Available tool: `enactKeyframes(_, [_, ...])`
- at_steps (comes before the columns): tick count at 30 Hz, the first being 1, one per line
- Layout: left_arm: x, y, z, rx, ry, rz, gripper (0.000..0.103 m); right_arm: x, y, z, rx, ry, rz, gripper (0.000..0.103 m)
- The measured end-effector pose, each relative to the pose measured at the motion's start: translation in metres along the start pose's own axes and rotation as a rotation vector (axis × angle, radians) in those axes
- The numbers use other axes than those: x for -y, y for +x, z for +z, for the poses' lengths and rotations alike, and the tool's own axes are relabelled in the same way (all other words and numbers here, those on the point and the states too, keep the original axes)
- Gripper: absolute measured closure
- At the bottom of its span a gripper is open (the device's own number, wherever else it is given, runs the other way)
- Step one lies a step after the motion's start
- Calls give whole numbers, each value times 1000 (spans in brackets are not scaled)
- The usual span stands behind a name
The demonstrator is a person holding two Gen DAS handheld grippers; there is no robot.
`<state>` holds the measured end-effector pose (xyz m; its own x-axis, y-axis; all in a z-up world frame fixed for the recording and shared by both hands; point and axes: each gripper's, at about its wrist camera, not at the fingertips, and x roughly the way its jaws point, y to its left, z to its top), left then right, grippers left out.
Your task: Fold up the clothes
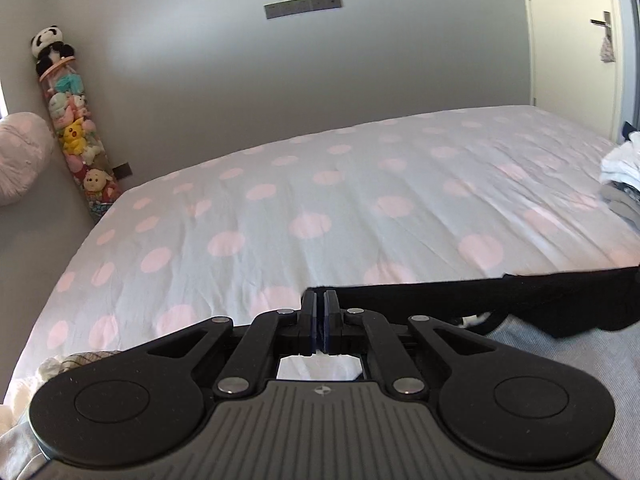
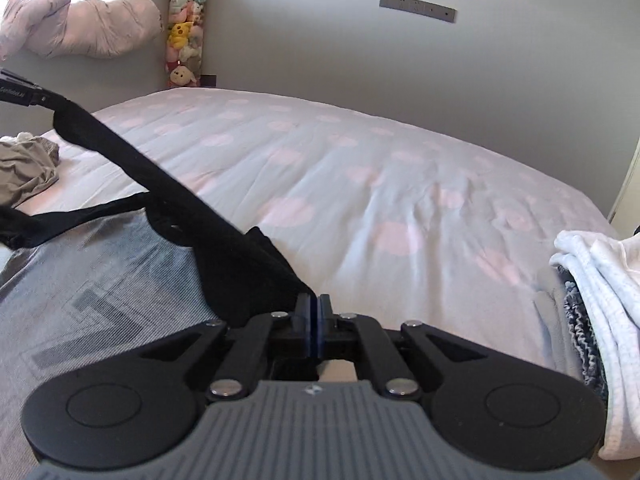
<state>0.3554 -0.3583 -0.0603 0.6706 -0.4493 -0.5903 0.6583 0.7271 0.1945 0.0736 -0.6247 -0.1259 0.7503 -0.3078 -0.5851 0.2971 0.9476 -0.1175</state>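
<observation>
Both grippers pinch the same black soft fabric garment, stretched taut between them above the bed with the pale sheet dotted in pink circles. Left gripper: jaws closed narrow on one end of the black band, which runs off to the right in the left wrist view, so the garment's long axis lies roughly side to side between the two hands. Right gripper: jaws likewise clamped tight on the other end, cloth running up and left toward the left gripper, whose tip shows at the far left edge of the right wrist view. A thin black strap loop hangs slack below the taut edge, over a grey striped fabric spread on the near part of the bed. Exact garment type unclear. Neither hand is nearer, since each already holds an end; both point forward across the bed, held low and roughly level over the near edge. Judgement: the piece is lifted and spread, ready to be laid flat or doubled over, and the move turns on keeping that side-to-side axis straight. A stack of folded white and grey clothes sits to the right, a crumpled beige garment to the left, and a clear tube of plush toys leans in the corner.
</observation>
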Motion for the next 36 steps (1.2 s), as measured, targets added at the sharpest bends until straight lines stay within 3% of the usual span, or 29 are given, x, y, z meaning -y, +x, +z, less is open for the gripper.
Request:
enactKeyframes(7, [1,21,-87,-177,-19,-47,101,-12,0,-43,-108,-7,51,99])
enactKeyframes(13, [-5,16,-124,-226,-49,-49,102,-25,-8,-58,-140,-29,102,99])
enactKeyframes(18, [-7,11,-128,-214,-81,-76,98,-15,-4,-55,-174,28,114,89])
enactKeyframes(22, [-22,3,-125,-176,-152,-114,75,-5,-16,-44,-151,73,123,70])
enactKeyframes(25, [-34,1,-117,-136,-188,-132,54,4,-22,-33,-122,103,105,66])
enactKeyframes(32, [-46,32,-92,-136,-267,-113,57,35,19,-8,-106,283,22,65])
enactKeyframes(36, [-41,56,-90,-165,-293,-128,60,56,52,-5,-116,451,30,61])
